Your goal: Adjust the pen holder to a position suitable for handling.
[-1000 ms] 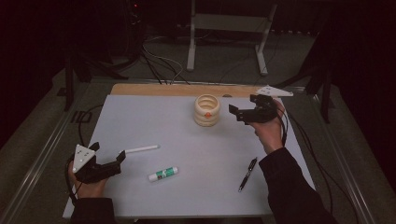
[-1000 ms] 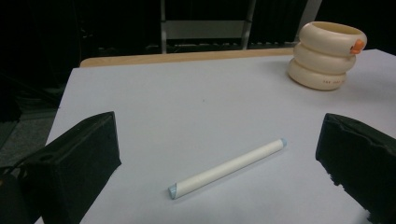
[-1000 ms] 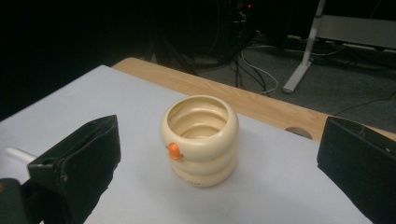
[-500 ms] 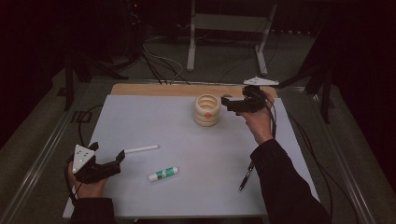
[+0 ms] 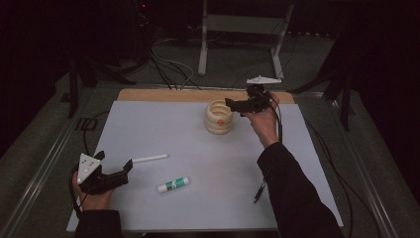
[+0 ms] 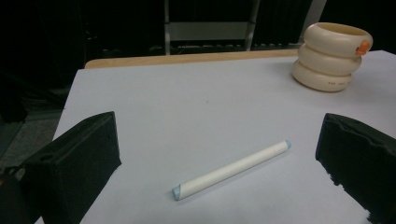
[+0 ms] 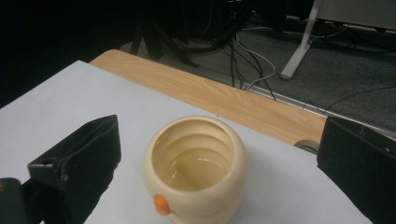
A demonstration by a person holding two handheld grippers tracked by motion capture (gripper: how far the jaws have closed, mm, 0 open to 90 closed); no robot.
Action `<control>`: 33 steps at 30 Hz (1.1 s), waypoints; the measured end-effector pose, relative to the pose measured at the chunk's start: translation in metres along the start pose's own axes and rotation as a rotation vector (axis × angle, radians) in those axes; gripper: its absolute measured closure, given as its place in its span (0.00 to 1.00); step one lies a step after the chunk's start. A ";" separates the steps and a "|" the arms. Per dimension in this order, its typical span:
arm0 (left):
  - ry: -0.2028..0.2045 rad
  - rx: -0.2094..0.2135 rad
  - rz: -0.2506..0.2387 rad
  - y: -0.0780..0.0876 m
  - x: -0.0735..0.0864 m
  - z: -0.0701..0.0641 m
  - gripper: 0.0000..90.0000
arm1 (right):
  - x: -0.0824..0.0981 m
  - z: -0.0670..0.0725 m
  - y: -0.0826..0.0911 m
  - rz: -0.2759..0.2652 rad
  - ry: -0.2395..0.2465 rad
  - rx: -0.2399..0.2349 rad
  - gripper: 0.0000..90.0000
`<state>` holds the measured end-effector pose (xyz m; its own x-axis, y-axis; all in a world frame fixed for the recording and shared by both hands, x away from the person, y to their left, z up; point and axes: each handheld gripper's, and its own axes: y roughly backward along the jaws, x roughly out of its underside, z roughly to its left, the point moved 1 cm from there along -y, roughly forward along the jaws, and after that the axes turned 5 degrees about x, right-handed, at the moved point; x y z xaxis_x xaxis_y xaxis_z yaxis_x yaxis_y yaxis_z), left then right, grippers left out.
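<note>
At the far centre of the white table top (image 5: 148,124), the cream ribbed cup (image 5: 219,117) stands upright, its mouth facing up and an orange dot on its side. The right gripper (image 5: 236,105) is held just above and beside the cup at its 3 o'clock, jaws pointing toward 9 o'clock. In the right gripper view the cup (image 7: 195,167) sits between the two black jaws, which stand wide apart and hold nothing; neither jaw touches the cup.

The left gripper (image 5: 121,174) rests at the near left corner of the table, at about 7 o'clock from the cup and well apart from it. Its jaws are spread wide and grip nothing. In the left gripper view the white marker (image 6: 232,170) lies flat on the table ahead of the jaws, between their lines but untouched, with the cup (image 6: 332,56) far off at 1 o'clock.

The glue stick (image 5: 173,185) lies flat at 3 o'clock from the left gripper, near it. The black pen (image 5: 259,192) lies near the table's front edge, beside the person's right sleeve (image 5: 292,193).
</note>
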<state>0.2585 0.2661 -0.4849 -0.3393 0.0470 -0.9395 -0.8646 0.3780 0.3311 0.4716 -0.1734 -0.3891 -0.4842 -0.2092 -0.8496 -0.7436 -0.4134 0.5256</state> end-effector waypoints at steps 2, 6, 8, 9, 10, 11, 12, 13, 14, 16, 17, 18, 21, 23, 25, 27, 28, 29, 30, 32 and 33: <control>0.004 -0.001 0.000 0.000 0.000 0.000 0.00 | 0.000 0.001 -0.006 0.011 -0.006 0.006 0.00; 0.006 -0.001 -0.003 0.000 0.000 0.002 0.00 | 0.004 0.000 -0.019 0.042 -0.029 0.010 0.01; 0.008 0.001 -0.005 0.001 0.000 0.003 0.00 | 0.007 -0.001 -0.028 0.065 -0.036 0.020 0.05; 0.010 0.001 -0.005 0.001 0.001 0.003 0.00 | 0.008 -0.002 -0.029 0.070 -0.038 0.023 0.06; 0.010 0.001 -0.005 0.001 0.001 0.003 0.00 | 0.009 -0.002 -0.032 0.075 -0.046 0.028 0.08; 0.011 0.001 -0.005 0.001 0.001 0.003 0.00 | 0.009 -0.002 -0.032 0.075 -0.046 0.028 0.08; 0.011 0.002 -0.005 0.000 0.001 0.003 0.00 | 0.010 -0.003 -0.034 0.083 -0.055 0.030 0.10; 0.011 0.002 -0.006 0.000 0.001 0.003 0.00 | 0.012 -0.004 -0.038 0.104 -0.076 0.041 0.16; 0.011 0.003 -0.005 0.000 0.001 0.003 0.00 | 0.015 -0.006 -0.041 0.117 -0.098 0.049 0.20; 0.012 0.004 -0.007 0.000 0.001 0.003 0.00 | 0.019 -0.007 -0.048 0.138 -0.121 0.062 0.31; 0.013 0.004 -0.007 0.000 0.001 0.003 0.00 | 0.022 -0.008 -0.053 0.152 -0.132 0.072 0.36; 0.014 0.002 -0.008 0.001 0.001 0.004 0.00 | 0.024 -0.008 -0.057 0.166 -0.137 0.078 0.42; 0.016 0.000 -0.006 0.000 0.001 0.005 0.00 | 0.036 -0.008 -0.071 0.227 -0.175 0.066 0.63; 0.016 -0.003 -0.003 0.000 0.002 0.006 0.00 | 0.040 -0.010 -0.076 0.251 -0.198 0.064 0.65; 0.017 -0.003 -0.005 0.000 0.001 0.006 0.00 | 0.041 -0.010 -0.077 0.259 -0.195 0.091 0.78; 0.017 -0.006 -0.001 -0.001 0.002 0.006 0.00 | 0.042 -0.010 -0.076 0.271 -0.179 0.120 0.83; 0.016 -0.006 0.000 -0.001 0.002 0.006 0.00 | 0.043 -0.009 -0.076 0.283 -0.169 0.133 0.85; 0.018 -0.005 -0.002 -0.001 0.002 0.006 0.00 | 0.045 -0.009 -0.075 0.283 -0.151 0.152 0.86; 0.017 -0.004 -0.001 -0.001 0.001 0.006 0.00 | 0.045 -0.009 -0.075 0.283 -0.151 0.152 0.86; 0.015 -0.004 0.000 -0.001 0.001 0.005 0.00 | 0.048 -0.009 -0.073 0.271 -0.147 0.164 0.87; 0.014 -0.004 0.000 -0.001 0.001 0.005 0.00 | 0.048 -0.009 -0.073 0.268 -0.143 0.161 0.87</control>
<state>0.2607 0.2700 -0.4869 -0.3446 0.0344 -0.9381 -0.8659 0.3743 0.3318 0.5066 -0.1614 -0.4689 -0.7232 -0.1603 -0.6717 -0.6391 -0.2131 0.7390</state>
